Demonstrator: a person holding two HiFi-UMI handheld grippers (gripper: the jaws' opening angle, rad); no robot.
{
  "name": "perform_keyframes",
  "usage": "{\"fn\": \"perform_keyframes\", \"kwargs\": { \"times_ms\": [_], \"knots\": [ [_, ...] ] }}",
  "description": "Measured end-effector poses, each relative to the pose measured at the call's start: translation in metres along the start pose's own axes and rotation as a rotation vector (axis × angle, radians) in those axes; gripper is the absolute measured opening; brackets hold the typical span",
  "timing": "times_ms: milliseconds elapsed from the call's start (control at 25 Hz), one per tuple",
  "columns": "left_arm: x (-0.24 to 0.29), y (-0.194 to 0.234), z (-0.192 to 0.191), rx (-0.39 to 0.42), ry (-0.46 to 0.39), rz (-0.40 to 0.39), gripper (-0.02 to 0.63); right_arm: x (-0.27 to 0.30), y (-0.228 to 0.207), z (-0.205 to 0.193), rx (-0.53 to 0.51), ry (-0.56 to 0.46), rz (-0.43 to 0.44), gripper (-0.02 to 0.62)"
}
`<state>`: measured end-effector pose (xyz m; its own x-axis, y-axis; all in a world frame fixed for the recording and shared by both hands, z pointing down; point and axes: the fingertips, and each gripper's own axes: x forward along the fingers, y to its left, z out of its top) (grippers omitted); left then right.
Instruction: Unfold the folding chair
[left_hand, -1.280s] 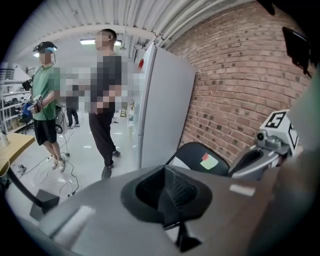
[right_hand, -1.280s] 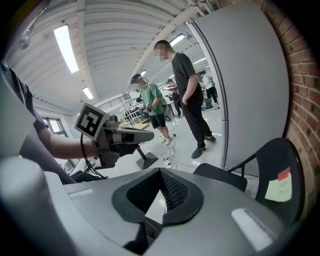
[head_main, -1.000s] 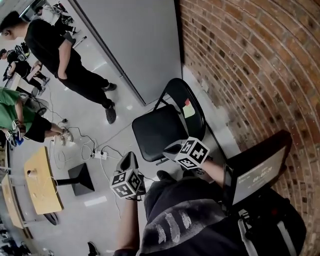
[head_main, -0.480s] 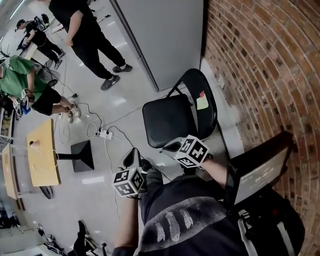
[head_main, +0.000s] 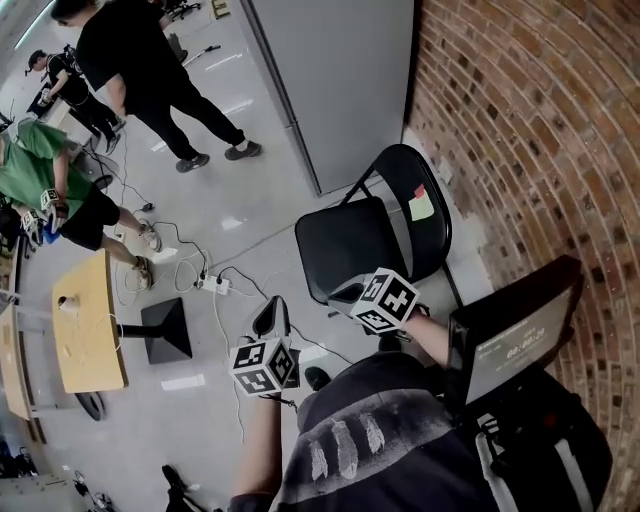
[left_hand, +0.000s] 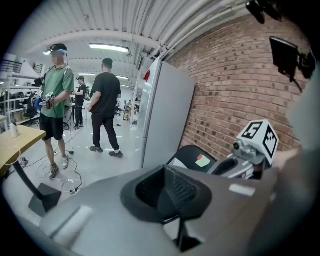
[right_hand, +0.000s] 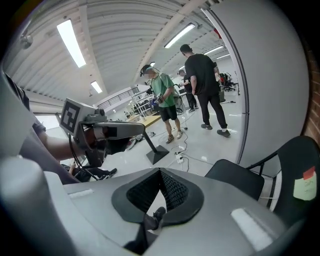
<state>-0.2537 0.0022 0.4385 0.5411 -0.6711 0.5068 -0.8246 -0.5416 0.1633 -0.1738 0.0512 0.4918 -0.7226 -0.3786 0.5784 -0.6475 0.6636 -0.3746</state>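
The black folding chair (head_main: 350, 245) stands open by the brick wall, seat flat, with a yellow-and-red note (head_main: 422, 203) on its backrest. My right gripper (head_main: 345, 292) hovers just before the seat's front edge, shut and empty. My left gripper (head_main: 272, 308) hangs over the floor to the chair's left, also shut with nothing in it. The left gripper view shows the chair (left_hand: 192, 156) past my closed left gripper (left_hand: 165, 189) and the right gripper's marker cube (left_hand: 257, 137). The chair (right_hand: 240, 181) lies beyond the closed right gripper (right_hand: 160, 194) in its own view.
A grey partition (head_main: 330, 80) and the brick wall (head_main: 530, 130) stand behind the chair. Cables and a power strip (head_main: 212, 285) lie on the floor by a wooden table (head_main: 88, 335) with a black base (head_main: 165, 330). People (head_main: 140, 70) stand at the far left. A dark screen (head_main: 510, 345) is at right.
Both grippers have drifted sideways with the person's body and stayed shut. The head view has swung, so the chair now sits further right. The person in black has stepped away.
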Motion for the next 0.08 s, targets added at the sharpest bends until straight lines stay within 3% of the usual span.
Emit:
{"fn": "perform_keyframes", "kwargs": {
  "times_ms": [80],
  "knots": [
    [-0.010,0.021,-0.003,0.005,-0.002,-0.010,0.002,0.022,0.016,0.009,-0.001,0.005,0.003,0.002]
  ]
}}
